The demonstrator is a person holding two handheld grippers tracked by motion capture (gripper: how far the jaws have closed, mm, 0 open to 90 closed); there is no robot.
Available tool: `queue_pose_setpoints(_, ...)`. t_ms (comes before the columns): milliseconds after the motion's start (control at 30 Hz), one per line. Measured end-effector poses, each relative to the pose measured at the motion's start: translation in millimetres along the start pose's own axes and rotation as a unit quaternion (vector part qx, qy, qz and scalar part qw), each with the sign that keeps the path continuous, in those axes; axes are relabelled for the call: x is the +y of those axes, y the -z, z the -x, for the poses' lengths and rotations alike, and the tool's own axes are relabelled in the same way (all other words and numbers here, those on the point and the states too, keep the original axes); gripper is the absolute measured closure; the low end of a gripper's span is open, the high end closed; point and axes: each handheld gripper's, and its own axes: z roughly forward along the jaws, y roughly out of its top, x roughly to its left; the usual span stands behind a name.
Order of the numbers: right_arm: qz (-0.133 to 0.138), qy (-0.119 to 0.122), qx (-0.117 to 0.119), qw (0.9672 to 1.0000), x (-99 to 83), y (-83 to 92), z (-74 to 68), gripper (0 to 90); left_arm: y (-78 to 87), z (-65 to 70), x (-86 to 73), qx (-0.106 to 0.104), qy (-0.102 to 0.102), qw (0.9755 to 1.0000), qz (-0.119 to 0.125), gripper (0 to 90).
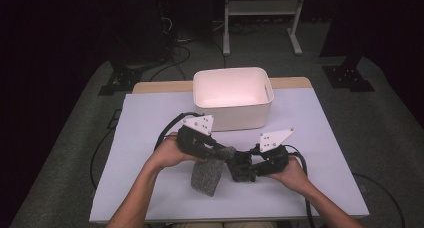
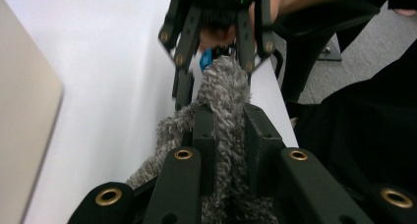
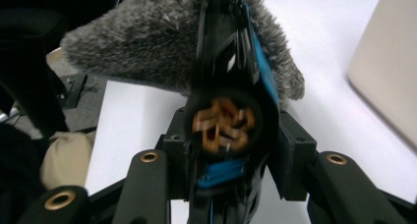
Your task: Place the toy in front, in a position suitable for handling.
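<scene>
Over the white table (image 1: 150, 138), mid-front, both hands meet w/ their grippers nose to nose. Left gripper (image 1: 222, 153) has its jaws clamped tight on a grey fuzzy cover (image 1: 207, 177), which hangs down from the pinch and brushes the tabletop; in the left gripper view the fuzzy cover (image 2: 223, 111) is squeezed flat btwn the two black pads, pile bulging out either side. Right gripper (image 1: 245, 169) comes in from the right, jaws partly closed around a black device (image 1: 241, 167) w/ blue trim, held just beside the cover's top end. Right gripper view gets it close up: the black device (image 3: 228, 116) sits btwn the pads, pressed on both sides, a round end w/ coppery contacts facing the camera, blue strip down one edge, the grey fuzz (image 3: 142, 42) spread behind it. Device and cover touch at the tips. Behind the hands, well apart, a white bin (image 1: 234, 117) stands near the table's far edge.
</scene>
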Motion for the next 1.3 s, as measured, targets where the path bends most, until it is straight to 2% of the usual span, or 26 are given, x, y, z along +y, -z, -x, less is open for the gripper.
queue_pose_setpoints(67,0.003,0.001,0.003,1.0000,1.6,-3.1,0.6,57.0,6.2,1.5,1.5,0.004,0.000,1.0000,0.005,77.7)
queue_pose_setpoints(133,0.011,0.001,0.014,0.9998,5.8,-15.6,1.3,57.0,8.7,1.7,1.1,0.006,0.000,1.0000,0.002,77.7)
queue_pose_setpoints(200,0.013,0.001,0.016,0.9998,6.1,-18.0,1.8,57.0,9.7,1.7,-0.5,0.007,0.001,1.0000,-0.003,77.8)
queue_pose_setpoints(367,0.006,0.001,0.016,0.9999,6.2,-15.9,0.5,56.4,7.1,2.7,-0.9,0.000,-0.003,1.0000,-0.003,77.8)
queue_pose_setpoints(500,-0.005,-0.001,0.016,0.9999,4.8,-10.2,0.4,54.7,4.4,3.0,-1.3,0.003,-0.001,0.9999,-0.014,77.7)
queue_pose_setpoints(633,-0.003,-0.002,0.014,0.9999,2.7,-7.0,-0.4,56.0,4.8,3.4,-1.1,0.005,-0.001,0.9998,-0.020,77.6)
queue_pose_setpoints(700,0.000,0.006,0.007,1.0000,4.2,-9.3,-2.7,56.6,6.5,4.2,-0.9,0.009,0.001,0.9997,-0.021,77.6)
queue_pose_setpoints(833,0.005,0.006,0.006,0.9999,6.4,-14.3,-3.3,56.8,11.2,5.1,2.5,0.013,-0.001,0.9997,-0.021,77.6)
queue_pose_setpoints(1033,0.006,0.014,0.002,0.9999,14.1,-26.6,-6.5,57.0,13.4,7.2,17.5,0.012,-0.012,0.9996,-0.024,77.5)
queue_pose_setpoints(1133,0.006,0.013,0.005,0.9999,14.8,-28.7,-6.4,56.9,12.9,7.0,17.4,0.011,-0.011,0.9995,-0.028,77.6)
queue_pose_setpoints(1233,0.011,-0.001,0.011,0.9999,12.8,-27.7,-4.5,56.0,14.8,7.7,15.0,0.013,-0.009,0.9995,-0.028,77.6)
queue_pose_setpoints(1300,0.011,-0.002,0.013,0.9999,12.2,-26.9,-3.8,55.2,17.2,8.3,13.0,0.020,-0.008,0.9993,-0.031,77.6)
